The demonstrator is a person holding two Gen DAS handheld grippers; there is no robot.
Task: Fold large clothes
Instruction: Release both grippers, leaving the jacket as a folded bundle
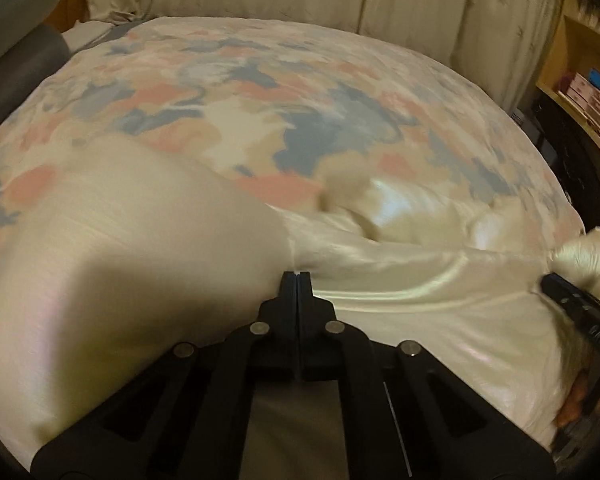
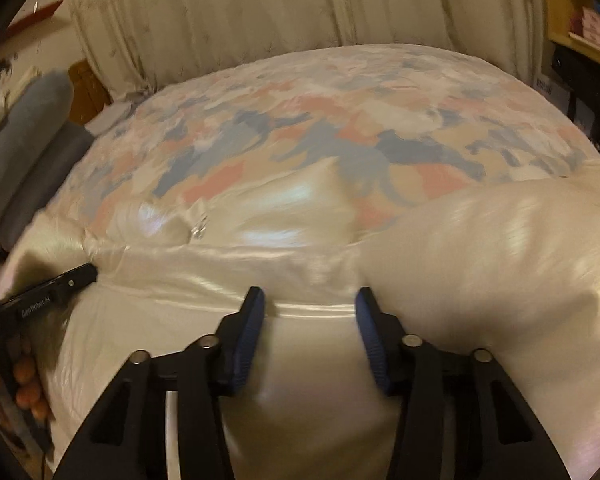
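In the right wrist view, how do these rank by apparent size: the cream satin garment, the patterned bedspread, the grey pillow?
1. Cream satin garment, though nearness to the camera enlarges it.
2. Patterned bedspread.
3. Grey pillow, partly cut off.

Glossy cream satin garment [image 2: 284, 240] on matt patterned cloth bedspread [image 2: 340, 128]

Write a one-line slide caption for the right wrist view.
Right gripper open over a fold of cream satin garment on a floral bedspread; left gripper pinches the fabric.
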